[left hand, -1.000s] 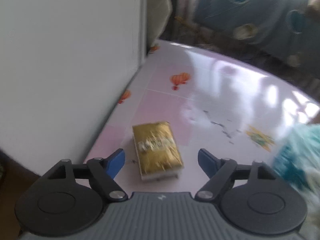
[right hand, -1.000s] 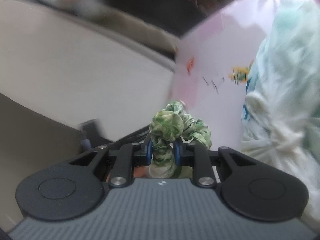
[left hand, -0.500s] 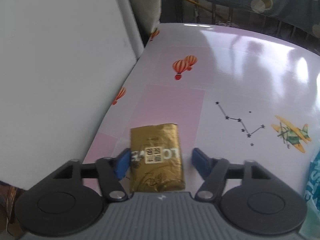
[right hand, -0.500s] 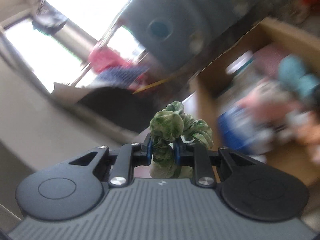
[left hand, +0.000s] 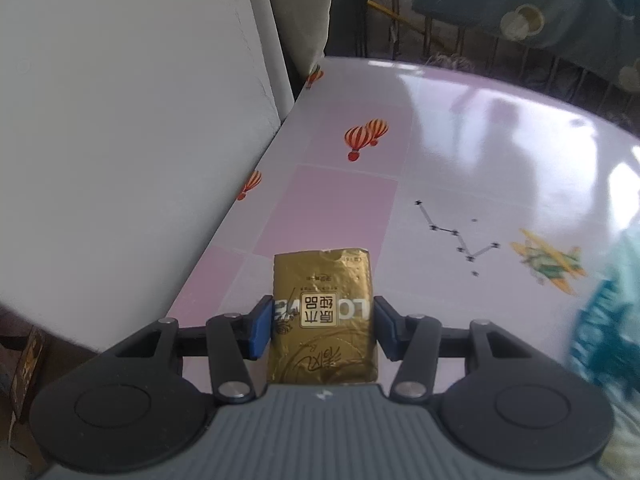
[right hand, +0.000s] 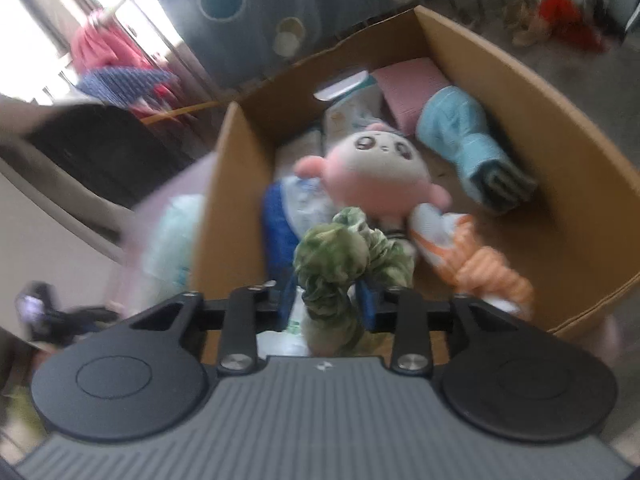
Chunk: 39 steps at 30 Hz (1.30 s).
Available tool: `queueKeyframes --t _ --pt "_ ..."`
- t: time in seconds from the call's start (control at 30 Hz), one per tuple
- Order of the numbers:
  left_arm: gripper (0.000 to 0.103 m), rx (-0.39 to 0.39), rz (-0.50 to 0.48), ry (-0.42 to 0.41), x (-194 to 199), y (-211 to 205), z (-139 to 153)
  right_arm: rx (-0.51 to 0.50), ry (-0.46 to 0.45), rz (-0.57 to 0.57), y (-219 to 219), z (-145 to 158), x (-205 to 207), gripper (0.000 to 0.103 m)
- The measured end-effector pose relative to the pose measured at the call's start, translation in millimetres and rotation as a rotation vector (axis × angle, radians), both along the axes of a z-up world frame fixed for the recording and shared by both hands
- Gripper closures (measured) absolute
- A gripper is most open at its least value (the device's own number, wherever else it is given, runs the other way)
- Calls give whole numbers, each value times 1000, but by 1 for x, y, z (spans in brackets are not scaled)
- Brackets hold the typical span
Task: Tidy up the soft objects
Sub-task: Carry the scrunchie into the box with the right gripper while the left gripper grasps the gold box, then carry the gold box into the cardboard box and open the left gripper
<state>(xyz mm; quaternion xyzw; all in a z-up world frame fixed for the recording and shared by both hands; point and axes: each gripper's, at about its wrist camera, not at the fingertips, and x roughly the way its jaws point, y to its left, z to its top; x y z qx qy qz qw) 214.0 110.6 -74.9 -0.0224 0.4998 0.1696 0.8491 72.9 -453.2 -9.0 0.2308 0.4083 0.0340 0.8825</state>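
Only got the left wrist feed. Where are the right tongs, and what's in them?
Observer: The right tongs point down into an open cardboard box, with a green scrunchie between the jaws.
Operator: Gripped?
Observer: The jaws have just been opening. It's too blurred to tell whether the pads press on it.
Operator: Box empty?
Observer: No. A pink plush, a light blue bundle and an orange striped cloth lie inside.
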Motion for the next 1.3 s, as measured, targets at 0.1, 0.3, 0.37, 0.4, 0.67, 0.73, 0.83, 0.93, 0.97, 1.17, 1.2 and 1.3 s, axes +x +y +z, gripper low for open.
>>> queueKeyframes --t 0.1,0.3,0.37,0.4,0.67,0.73,0.83,0.93,0.97,1.17,1.2,1.3 --pt "50 -10 -26 -47 -19 -8 21 60 -37 -2 -6 1 -9 52" --pt "50 -22 -117 -171 -52 -41 75 137 -110 -52 -24 21 -36 52" --pt "50 -18 -164 -224 -61 -59 94 159 -160 -80 -28 34 -53 52" --pt "50 -23 -195 -249 -66 -70 105 173 -191 -99 -32 39 -61 52" --pt "50 -243 -578 -279 -75 -196 159 197 -384 -266 -54 68 -133 45" --pt "50 -337 -679 -205 -66 -239 158 187 -400 -293 -58 69 -145 43" --pt "50 -470 -802 -62 -53 -307 150 190 -412 -323 -66 67 -159 42" --pt "50 -532 -866 68 -38 -371 130 243 -426 -352 -79 59 -174 41" --pt "50 -531 -875 90 -39 -390 121 268 -430 -362 -83 55 -179 41" --pt "49 -568 -851 204 -18 -471 65 324 -437 -420 -104 35 -196 40" --pt "47 -585 -834 226 -14 -477 53 329 -431 -430 -108 31 -198 39" --pt "38 -668 -771 261 -7 -480 27 338 -411 -449 -114 20 -201 38"
